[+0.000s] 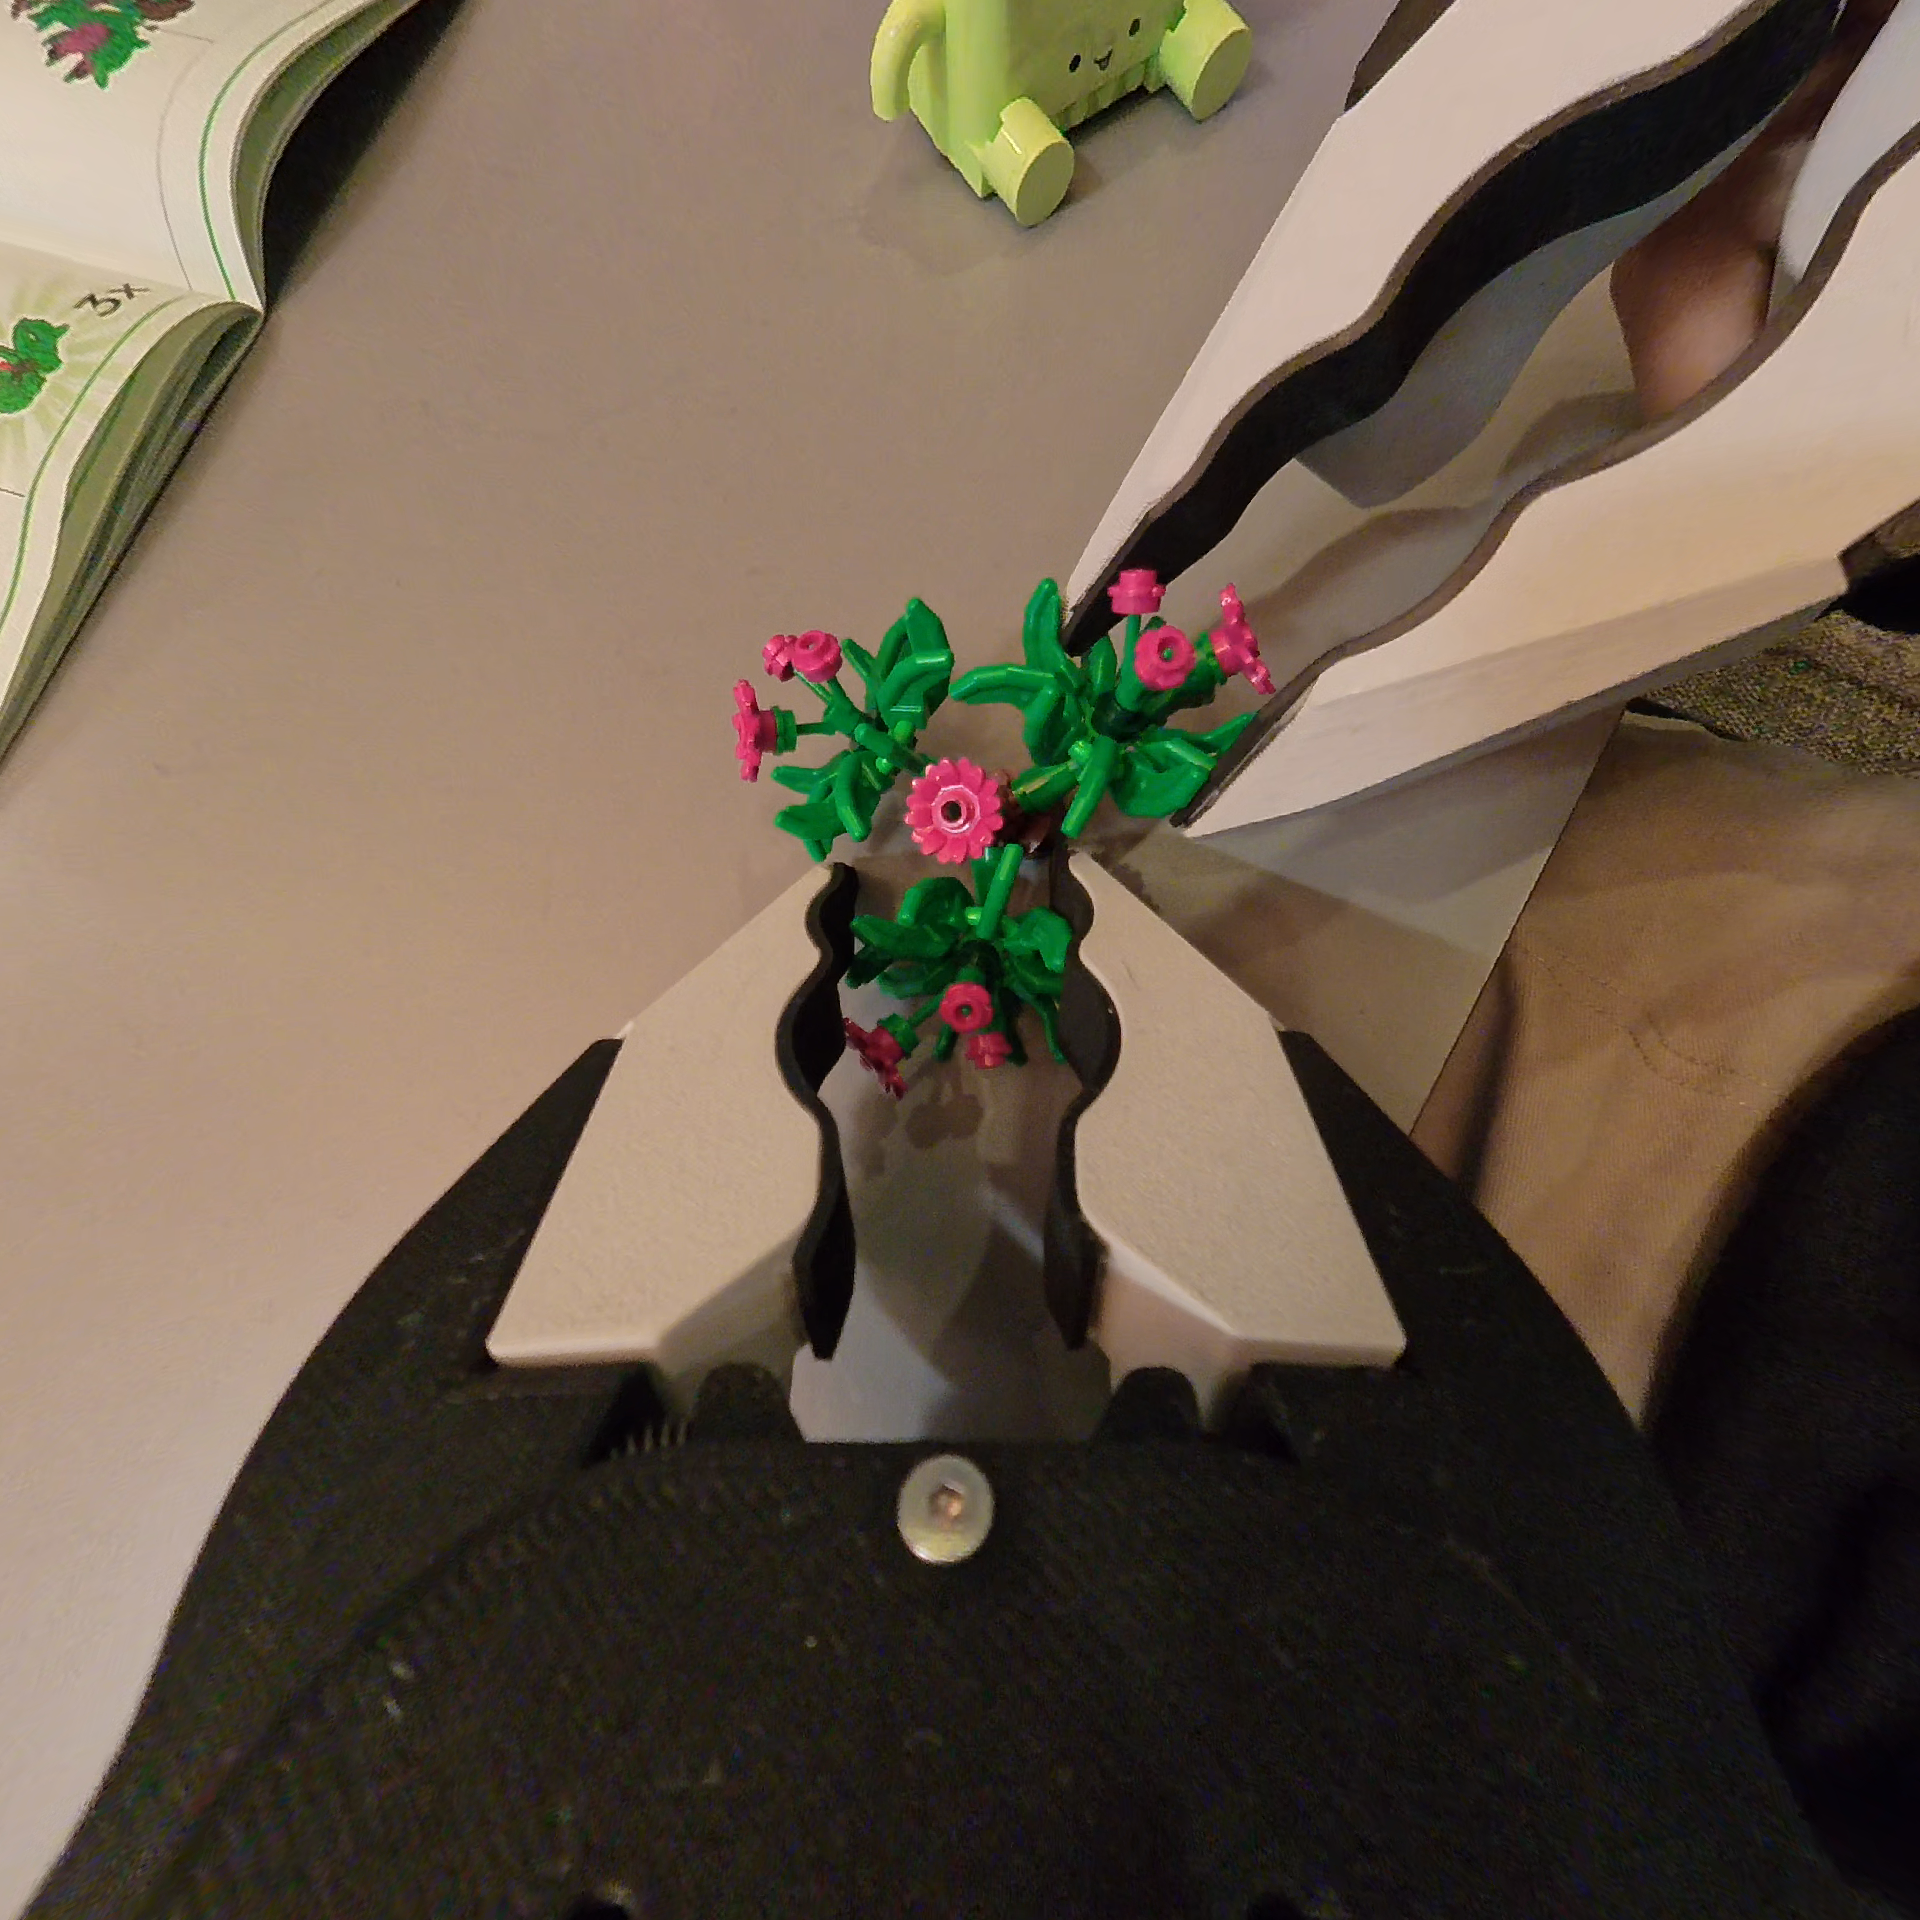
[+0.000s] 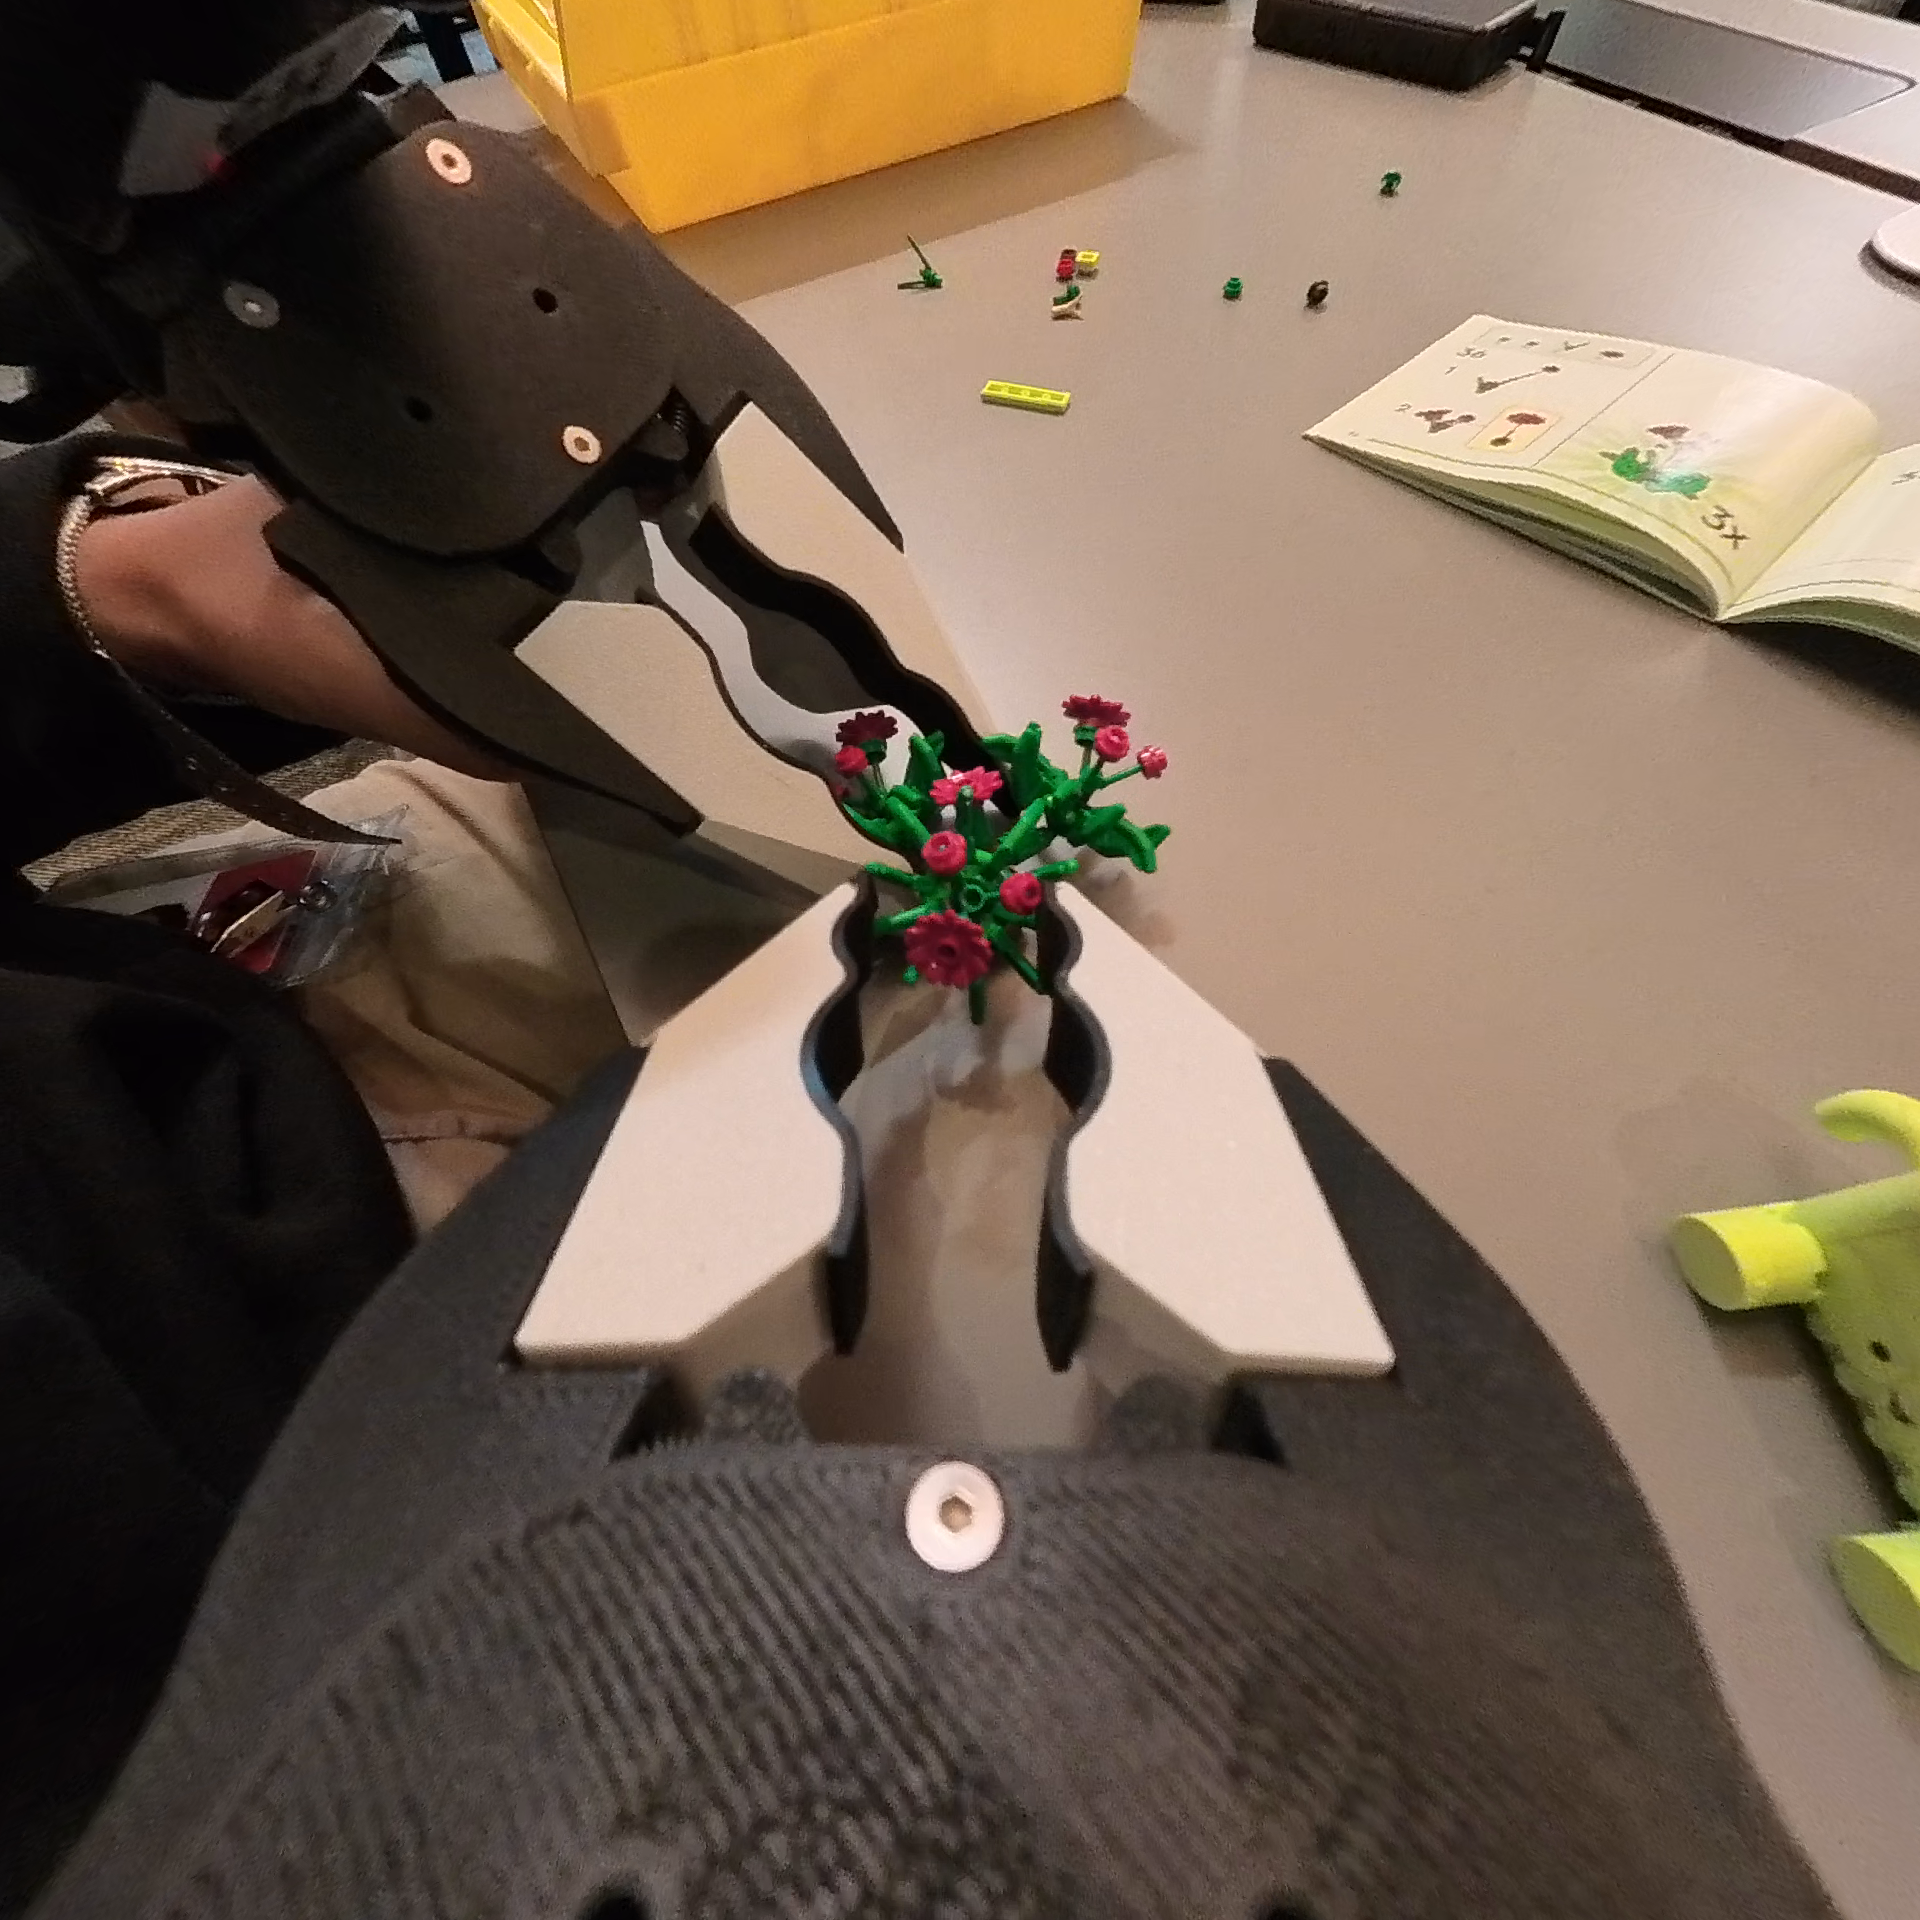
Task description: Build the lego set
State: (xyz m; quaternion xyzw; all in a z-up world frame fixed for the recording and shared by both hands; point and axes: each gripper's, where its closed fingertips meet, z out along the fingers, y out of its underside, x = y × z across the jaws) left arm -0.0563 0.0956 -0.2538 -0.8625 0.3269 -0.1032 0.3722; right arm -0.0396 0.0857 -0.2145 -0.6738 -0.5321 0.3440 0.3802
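Observation:
A small lego plant [image 1: 966, 790] with green leaves and magenta flowers is held over the grey table [image 1: 520, 623], near its front edge. My left gripper [image 1: 956, 868] is closed on the plant's lower sprig [image 1: 961, 956], which lies between its fingers. My right gripper [image 1: 1132, 717] comes in from the upper right and is closed around the right sprig [image 1: 1132, 717]. In the right wrist view the plant [image 2: 987, 842] sits at my right gripper's [image 2: 961, 904] tips. My left gripper [image 2: 914, 810] grips it from the upper left.
An open instruction booklet [image 2: 1621, 468] lies at the right, and shows at the far left in the left wrist view [image 1: 125, 364]. A lime green toy figure [image 2: 1829, 1299] lies close by. A yellow box [image 2: 831, 83] and loose lego pieces [image 2: 1023, 392] are farther back. The tips of one gripper are about 5 cm away from the tips of the other.

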